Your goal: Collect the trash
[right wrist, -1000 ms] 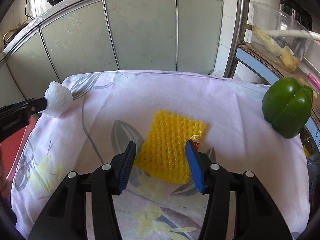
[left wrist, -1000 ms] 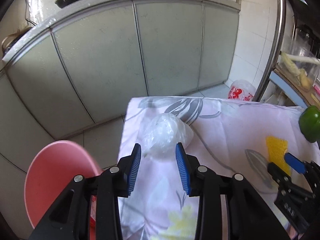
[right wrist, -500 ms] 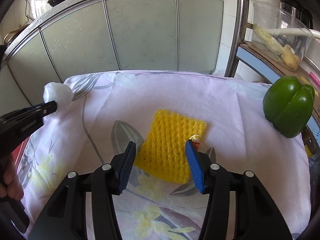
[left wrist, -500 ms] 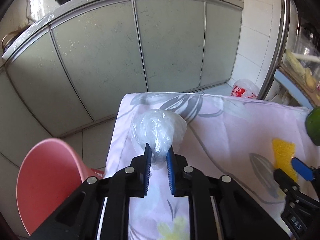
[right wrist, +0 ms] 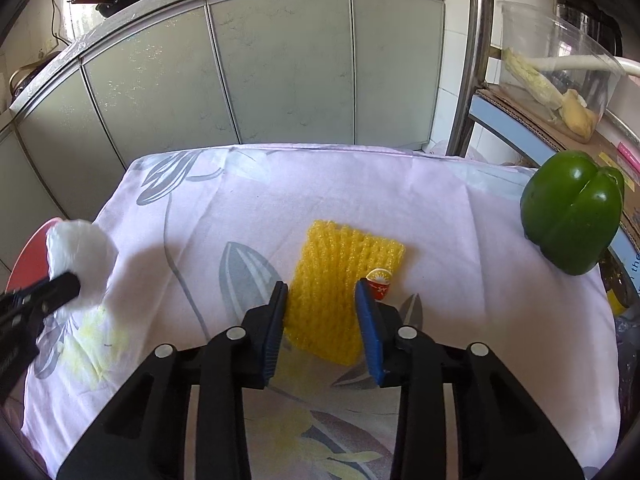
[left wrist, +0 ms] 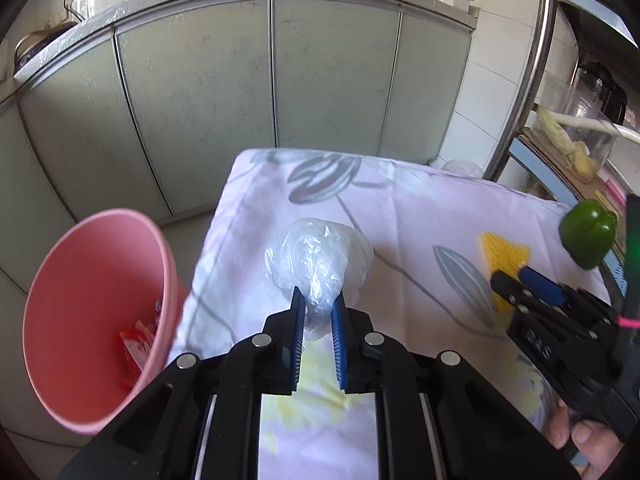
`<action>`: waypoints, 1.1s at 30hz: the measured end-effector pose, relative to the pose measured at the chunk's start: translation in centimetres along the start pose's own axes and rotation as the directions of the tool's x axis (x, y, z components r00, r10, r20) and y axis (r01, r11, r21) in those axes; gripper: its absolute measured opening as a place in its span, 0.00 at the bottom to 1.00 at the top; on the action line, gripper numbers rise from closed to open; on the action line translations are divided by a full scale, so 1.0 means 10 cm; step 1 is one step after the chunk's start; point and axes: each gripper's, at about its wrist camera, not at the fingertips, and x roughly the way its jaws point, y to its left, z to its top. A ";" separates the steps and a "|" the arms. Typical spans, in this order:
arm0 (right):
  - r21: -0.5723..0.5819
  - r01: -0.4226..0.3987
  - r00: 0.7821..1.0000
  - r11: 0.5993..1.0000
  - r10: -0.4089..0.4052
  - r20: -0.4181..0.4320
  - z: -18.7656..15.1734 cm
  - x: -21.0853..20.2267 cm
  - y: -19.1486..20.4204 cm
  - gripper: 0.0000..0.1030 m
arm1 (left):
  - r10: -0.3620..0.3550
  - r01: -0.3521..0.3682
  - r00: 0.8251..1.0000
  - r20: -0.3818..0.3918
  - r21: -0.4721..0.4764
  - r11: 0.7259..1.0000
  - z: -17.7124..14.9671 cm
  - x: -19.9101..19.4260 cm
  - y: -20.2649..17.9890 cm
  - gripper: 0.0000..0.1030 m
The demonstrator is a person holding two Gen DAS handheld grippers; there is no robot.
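Note:
A crumpled clear plastic bag (left wrist: 316,256) is pinched at its tail by my left gripper (left wrist: 318,292), whose jaws are still closing; it hangs just above the left side of the floral cloth. The right wrist view shows the same bag (right wrist: 80,248) white at far left, with the left gripper (right wrist: 72,284) on it. My right gripper (right wrist: 322,286) straddles a yellow foam net (right wrist: 336,264) lying flat on the cloth. Its jaws are closing and the pads meet the net's two sides. A pink bin (left wrist: 80,280) stands left of the table with a red wrapper (left wrist: 136,344) inside.
A green pepper (right wrist: 572,220) sits at the table's right edge. A small red and white sticker (right wrist: 380,280) lies against the net by the right pad. A shelf with a clear container (right wrist: 560,60) stands at right. Grey cabinets (right wrist: 280,72) lie beyond the cloth-covered table (right wrist: 320,184).
The left jaws closed on the plastic bag and carried it back and leftward, nearer the pink bin. The right jaws narrowed onto the foam net; the right hand stayed put.

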 end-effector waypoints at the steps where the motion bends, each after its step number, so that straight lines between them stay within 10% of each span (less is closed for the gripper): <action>1: -0.001 -0.001 1.000 1.000 0.001 0.000 0.00 0.00 0.00 0.33 | -0.002 0.002 1.000 -0.002 -0.002 1.000 -0.03 -0.03 -0.01 0.12; 33: -0.047 -0.020 1.000 0.999 0.021 0.008 -0.03 -0.11 0.17 0.33 | -0.003 0.002 1.000 -0.015 -0.021 1.000 -0.42 -0.43 0.05 0.12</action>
